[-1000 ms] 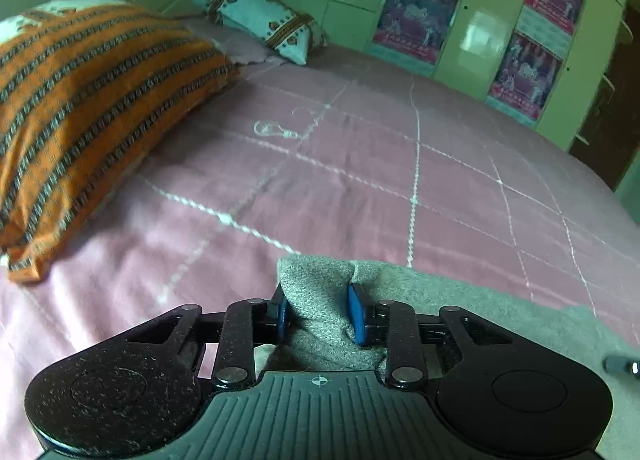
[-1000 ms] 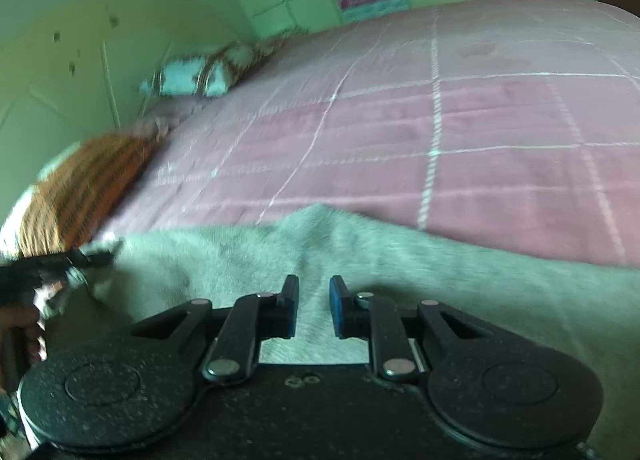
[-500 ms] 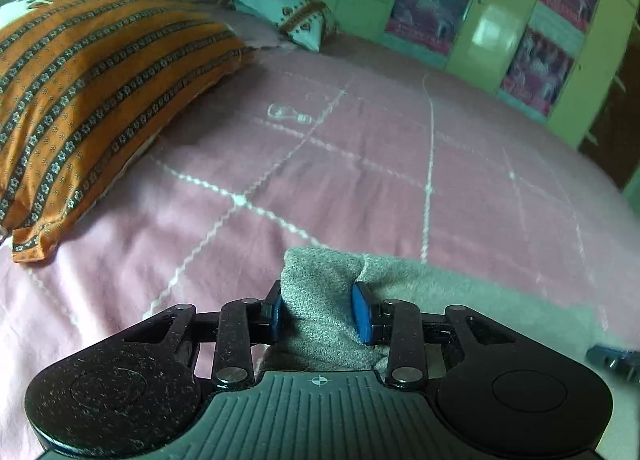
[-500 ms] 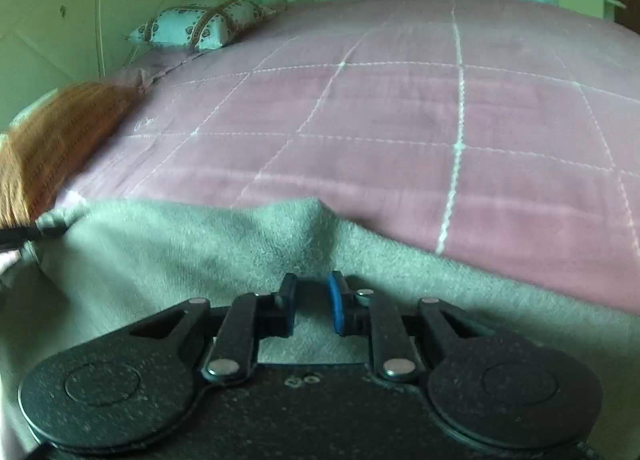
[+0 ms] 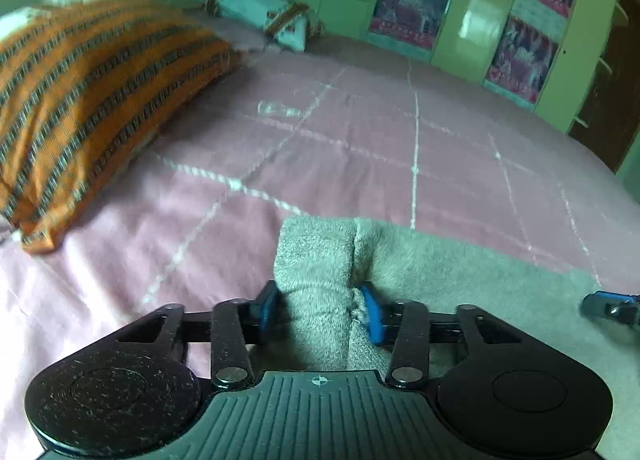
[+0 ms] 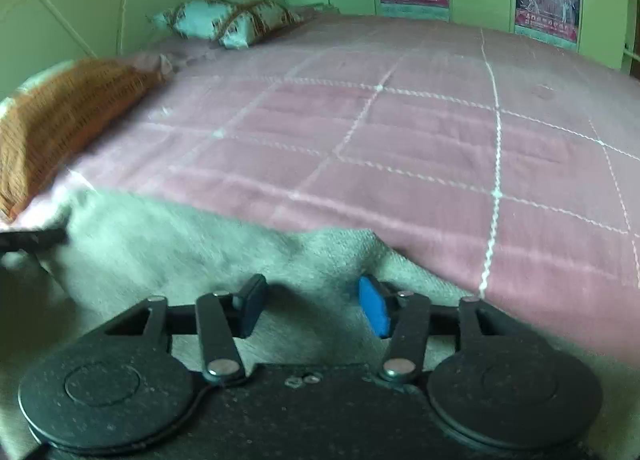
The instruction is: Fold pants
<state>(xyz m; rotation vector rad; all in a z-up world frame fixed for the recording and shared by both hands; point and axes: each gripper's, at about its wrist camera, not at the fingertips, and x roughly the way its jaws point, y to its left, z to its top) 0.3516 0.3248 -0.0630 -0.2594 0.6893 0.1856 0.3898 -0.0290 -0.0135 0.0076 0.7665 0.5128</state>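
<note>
Pinching pants (image 5: 320, 276) edge, left tool (image 5: 318, 306).

Dim, green-tinted daylight throughout; strong fisheye bending with dark corners. Glare on a cabinet (image 5: 472, 22) door (a pale reflected patch). Motion blur over pillow (image 6: 60, 116) and pants (image 6: 168, 228). Soft shadows under the grippers.

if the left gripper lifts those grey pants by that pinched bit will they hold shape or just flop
Likely flop: the grey pants already bunch and crease between the left gripper fingers. The fleecy nap should grip rather than slip. The right gripper is open, so that side would probably sag.
</note>
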